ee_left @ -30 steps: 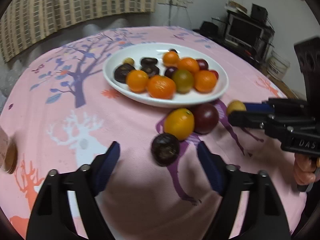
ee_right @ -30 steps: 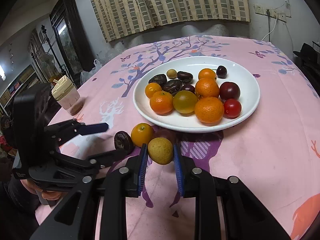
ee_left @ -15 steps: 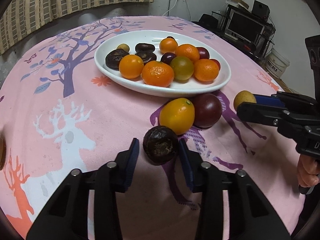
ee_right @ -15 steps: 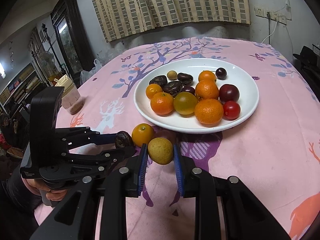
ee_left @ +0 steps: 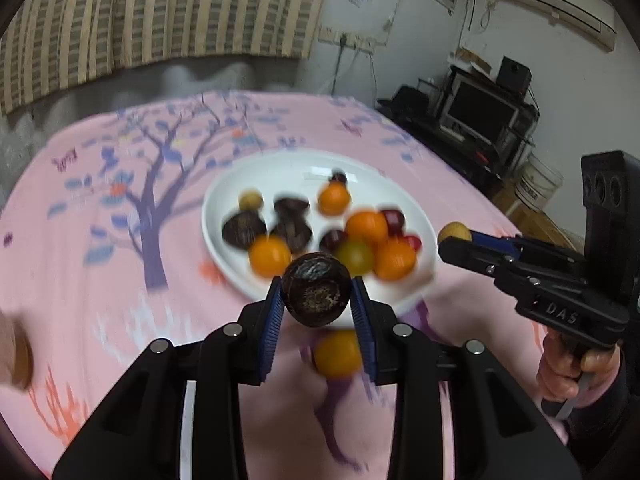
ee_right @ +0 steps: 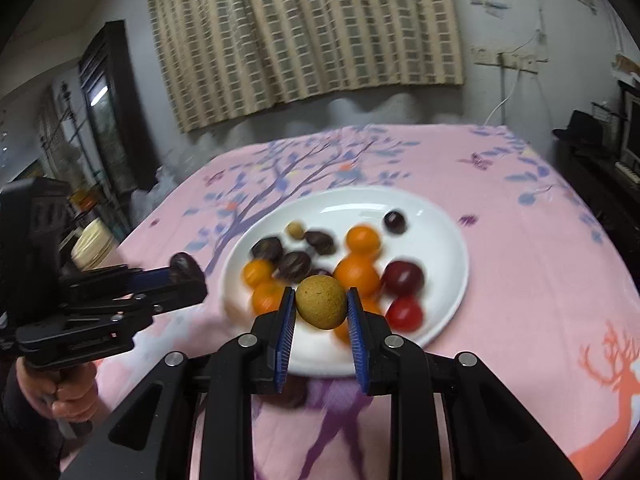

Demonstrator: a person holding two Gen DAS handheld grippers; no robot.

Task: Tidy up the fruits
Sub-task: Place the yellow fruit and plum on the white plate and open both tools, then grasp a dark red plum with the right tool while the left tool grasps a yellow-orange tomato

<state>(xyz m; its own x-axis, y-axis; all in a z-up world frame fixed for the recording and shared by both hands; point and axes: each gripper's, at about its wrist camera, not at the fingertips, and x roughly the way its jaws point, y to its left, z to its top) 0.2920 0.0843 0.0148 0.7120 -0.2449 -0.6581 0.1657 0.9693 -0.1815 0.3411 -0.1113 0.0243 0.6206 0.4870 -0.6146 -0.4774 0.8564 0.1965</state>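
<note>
Left wrist view first: a pink tablecloth (ee_left: 100, 240) with a purple tree print fills most of the frame, and the same cloth (ee_right: 540, 280) fills the right wrist view, where an orange deer print shows at the lower right. Striped curtains (ee_right: 304, 36) hang across the top of the frame behind the table.

Near the middle of both views lies a white plate (ee_left: 288, 168), also seen at (ee_right: 440, 220). It holds a blurred heap of fruit: several oranges, some dark wrinkled fruits, dark red plums, one red tomato at the right side and one small yellowish fruit at the upper left of the heap.

The left gripper (ee_left: 318, 312) stands at the lower middle of its frame. Its blue pads are closing on a dark wrinkled fruit (ee_left: 316, 290), which sits between them and in front of the near rim of the plate. Under it, one orange (ee_left: 338, 354) lies on the cloth, though the blur makes its exact place hard to read.

The right gripper (ee_right: 320, 322) is tight on a yellow-brown round fruit (ee_right: 321, 302), in front of the near part of the plate. A hand (ee_left: 576, 372) carries this gripper at the right edge of the left view.
</note>
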